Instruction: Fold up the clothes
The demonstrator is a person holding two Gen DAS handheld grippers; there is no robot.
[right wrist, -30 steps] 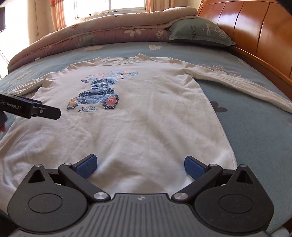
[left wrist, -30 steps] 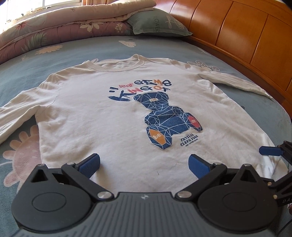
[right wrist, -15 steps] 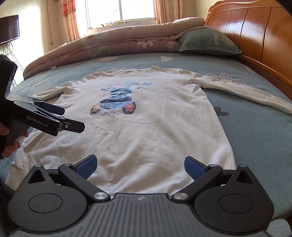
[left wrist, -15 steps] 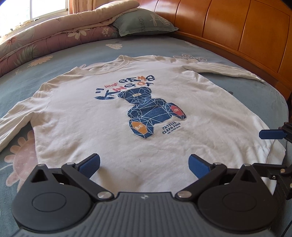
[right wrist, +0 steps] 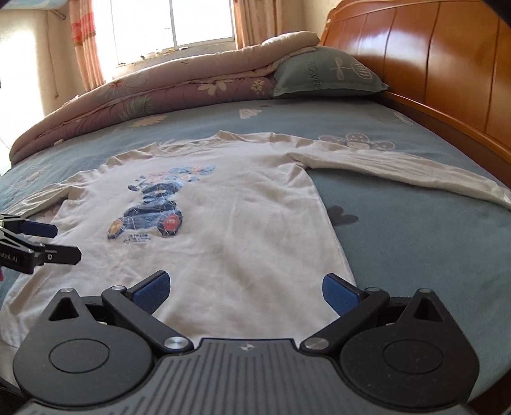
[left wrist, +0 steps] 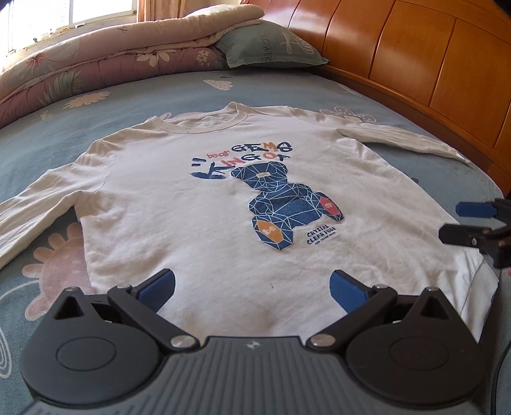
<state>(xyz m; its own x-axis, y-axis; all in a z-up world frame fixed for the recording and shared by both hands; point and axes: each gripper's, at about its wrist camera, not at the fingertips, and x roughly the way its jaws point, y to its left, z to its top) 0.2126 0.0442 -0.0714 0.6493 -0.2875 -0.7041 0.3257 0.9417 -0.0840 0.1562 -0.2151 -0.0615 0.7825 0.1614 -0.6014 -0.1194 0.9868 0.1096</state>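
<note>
Two claws hover at the hem end of a white long-sleeved shirt (left wrist: 198,223), the left claw (left wrist: 252,287) and the right claw (right wrist: 246,289), each with blue pads spread wide and gripping nothing. The shirt lies flat, face up, on the blue floral bed sheet (right wrist: 431,242), with its blue bear print (left wrist: 281,207) mid-chest. One sleeve (right wrist: 399,169) extends sideways toward the wooden headboard (right wrist: 431,64); the other sleeve (left wrist: 32,217) runs off the opposite way. Beyond the collar (left wrist: 198,124), a green pillow (right wrist: 329,73) leans beside a rolled floral quilt (right wrist: 159,99). Farthest back, a bright window (right wrist: 172,25) with curtains.
</note>
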